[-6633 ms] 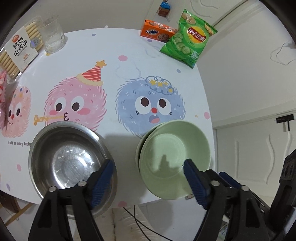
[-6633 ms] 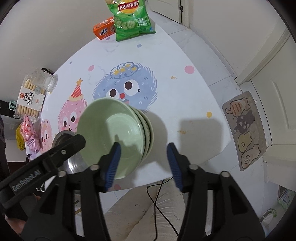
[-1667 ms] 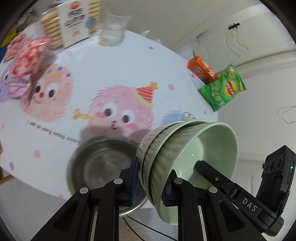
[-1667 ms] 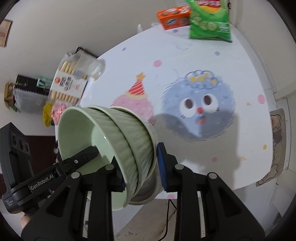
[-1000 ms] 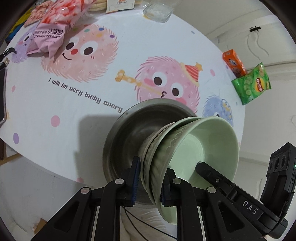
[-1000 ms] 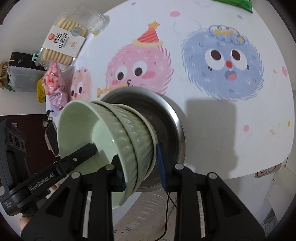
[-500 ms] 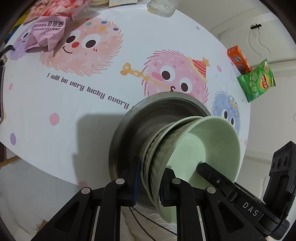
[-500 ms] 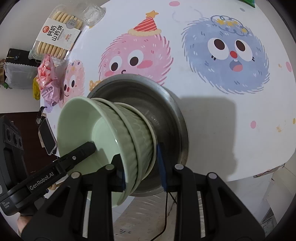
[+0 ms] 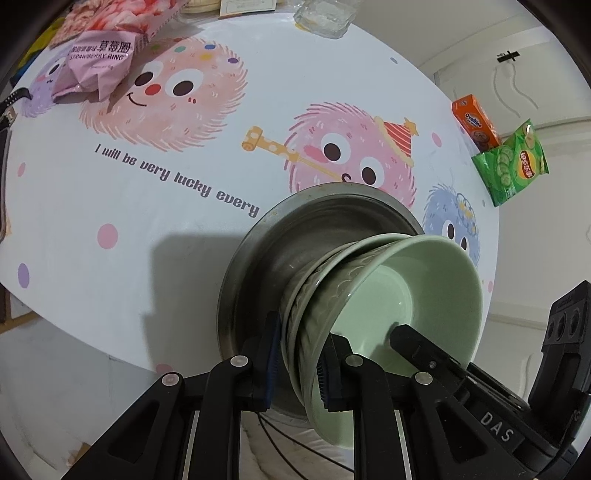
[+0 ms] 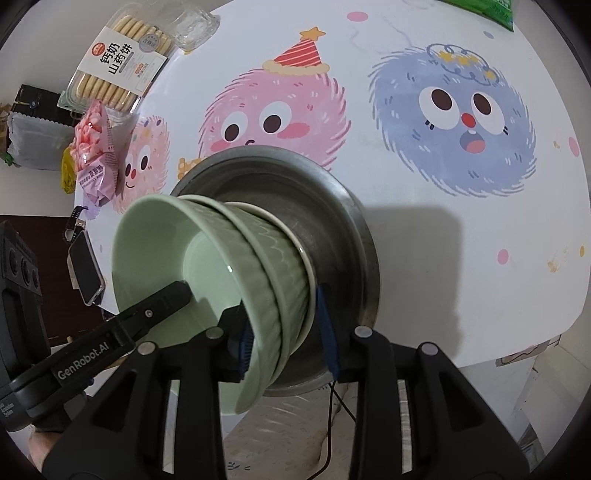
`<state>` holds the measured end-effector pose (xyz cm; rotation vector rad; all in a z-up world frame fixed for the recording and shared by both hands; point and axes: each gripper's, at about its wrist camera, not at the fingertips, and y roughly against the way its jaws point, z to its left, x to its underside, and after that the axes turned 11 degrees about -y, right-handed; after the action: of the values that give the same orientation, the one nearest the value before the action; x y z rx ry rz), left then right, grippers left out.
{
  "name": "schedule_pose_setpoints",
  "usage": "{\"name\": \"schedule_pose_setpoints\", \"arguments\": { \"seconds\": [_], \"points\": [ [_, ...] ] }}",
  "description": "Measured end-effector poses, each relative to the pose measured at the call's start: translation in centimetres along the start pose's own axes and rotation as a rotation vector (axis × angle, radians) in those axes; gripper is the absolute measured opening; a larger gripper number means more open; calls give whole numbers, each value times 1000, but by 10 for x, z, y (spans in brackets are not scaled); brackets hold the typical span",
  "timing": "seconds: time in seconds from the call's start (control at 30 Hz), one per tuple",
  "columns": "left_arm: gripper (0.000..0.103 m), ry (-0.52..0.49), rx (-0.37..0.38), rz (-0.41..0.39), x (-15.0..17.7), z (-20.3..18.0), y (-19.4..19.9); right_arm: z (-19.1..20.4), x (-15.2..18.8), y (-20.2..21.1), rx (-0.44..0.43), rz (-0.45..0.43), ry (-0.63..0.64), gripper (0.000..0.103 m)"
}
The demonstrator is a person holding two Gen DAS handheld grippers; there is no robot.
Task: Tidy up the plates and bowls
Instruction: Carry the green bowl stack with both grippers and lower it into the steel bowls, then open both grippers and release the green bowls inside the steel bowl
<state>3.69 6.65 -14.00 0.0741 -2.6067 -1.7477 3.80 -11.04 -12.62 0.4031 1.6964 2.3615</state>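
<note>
A stack of green ribbed bowls (image 9: 369, 299) (image 10: 229, 266) hangs just over the inside of a steel bowl (image 9: 306, 229) (image 10: 332, 206) near the table's front edge. My left gripper (image 9: 297, 360) is shut on the stack's rim from one side. My right gripper (image 10: 286, 334) is shut on the rim from the other side. Each gripper's inner finger reaches into the top bowl. The stack hides part of the steel bowl's floor, and I cannot tell if it touches it.
The round table (image 9: 147, 221) has a cartoon print. A pink snack bag (image 9: 107, 48), a glass (image 9: 325, 14), an orange box (image 9: 476, 122) and a green crisp bag (image 9: 513, 162) lie at the back. A biscuit pack (image 10: 122, 62) and a phone (image 10: 85, 269) are at the left.
Both grippers have carried the green stack from beside the steel bowl to over it, and in the last half second lowered it a little further into it.
</note>
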Motion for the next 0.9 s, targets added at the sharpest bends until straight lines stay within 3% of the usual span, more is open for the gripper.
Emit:
{"name": "schedule_pose_setpoints", "arguments": {
  "seconds": [0.1,0.17,0.3,0.37,0.5,0.6,0.63,0.9],
  "points": [
    [22,-29,-13,-11,1,-5,3,7,3,6,1,-30,37,48],
    [27,-52,-25,-32,2,-10,8,12,4,12,1,-56,62,66],
    [51,-87,-66,-100,5,-16,24,16,6,28,17,-118,93,73],
    [63,-106,-71,-136,7,-17,33,12,8,38,26,-160,93,86],
    [75,-150,-112,-196,15,-26,48,8,16,55,49,-242,116,89],
    [83,-174,-157,-251,23,-32,58,7,26,70,79,-326,150,97],
    [84,-185,-173,-273,27,-34,61,7,29,74,78,-350,158,102],
    [85,-226,-299,-379,54,-44,72,10,62,92,122,-519,271,102]
  ]
}}
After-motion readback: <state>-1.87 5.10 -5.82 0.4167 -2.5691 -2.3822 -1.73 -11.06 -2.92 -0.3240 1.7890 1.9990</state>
